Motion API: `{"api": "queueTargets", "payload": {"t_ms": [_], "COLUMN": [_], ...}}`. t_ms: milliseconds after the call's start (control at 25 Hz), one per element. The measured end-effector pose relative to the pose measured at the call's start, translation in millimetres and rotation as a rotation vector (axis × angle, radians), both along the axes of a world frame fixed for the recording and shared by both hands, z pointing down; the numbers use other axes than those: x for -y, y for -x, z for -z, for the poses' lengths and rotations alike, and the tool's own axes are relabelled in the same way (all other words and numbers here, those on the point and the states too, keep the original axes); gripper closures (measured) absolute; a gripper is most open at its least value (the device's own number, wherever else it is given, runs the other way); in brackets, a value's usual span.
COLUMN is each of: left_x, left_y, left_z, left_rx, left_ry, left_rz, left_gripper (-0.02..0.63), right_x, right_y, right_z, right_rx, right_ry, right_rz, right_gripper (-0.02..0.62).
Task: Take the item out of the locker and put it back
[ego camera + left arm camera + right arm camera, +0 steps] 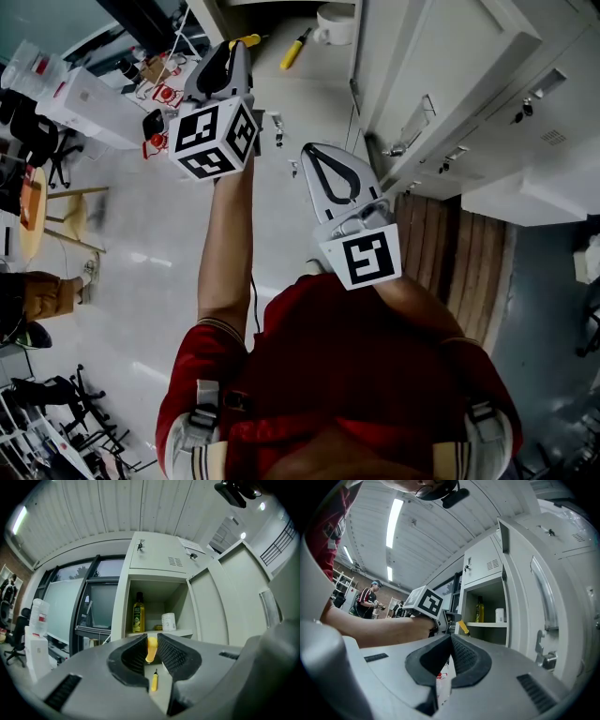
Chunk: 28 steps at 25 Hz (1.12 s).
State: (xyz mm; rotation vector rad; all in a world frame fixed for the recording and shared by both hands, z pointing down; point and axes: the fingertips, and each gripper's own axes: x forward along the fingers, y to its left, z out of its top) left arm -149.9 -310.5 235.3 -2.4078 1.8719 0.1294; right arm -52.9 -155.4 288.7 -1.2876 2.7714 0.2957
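My left gripper is shut on a yellow-handled tool, held up in front of the open locker compartment. On the compartment's shelf stand an oil bottle and a white jar. In the head view the left gripper reaches forward with the yellow tool at its tip. The right gripper hangs beside it, nearer the lockers. In its own view the right gripper has its jaws together with nothing between them. That view also shows the yellow tool and the bottle.
A second yellow screwdriver lies on the floor below, beside a white cup. The open locker door stands to the right. Closed locker doors and a wooden pallet are at right. Boxes and chairs crowd the left.
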Motion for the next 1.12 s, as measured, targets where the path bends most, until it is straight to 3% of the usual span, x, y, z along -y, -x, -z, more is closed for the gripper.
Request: {"api": "queueTargets", "payload": {"t_ms": [1120], "left_x": [23], "left_y": [16], "left_z": [-74], "left_rx": [-0.018], "left_ry": [0.119], "left_rz": [-0.042], "left_gripper": [0.535], "right_x": [14], "right_y": [14], "right_z": [-18], "right_rx": [-0.065], "right_ry": [0.038], "right_rz": [-0.06], "right_gripper": [0.598]}}
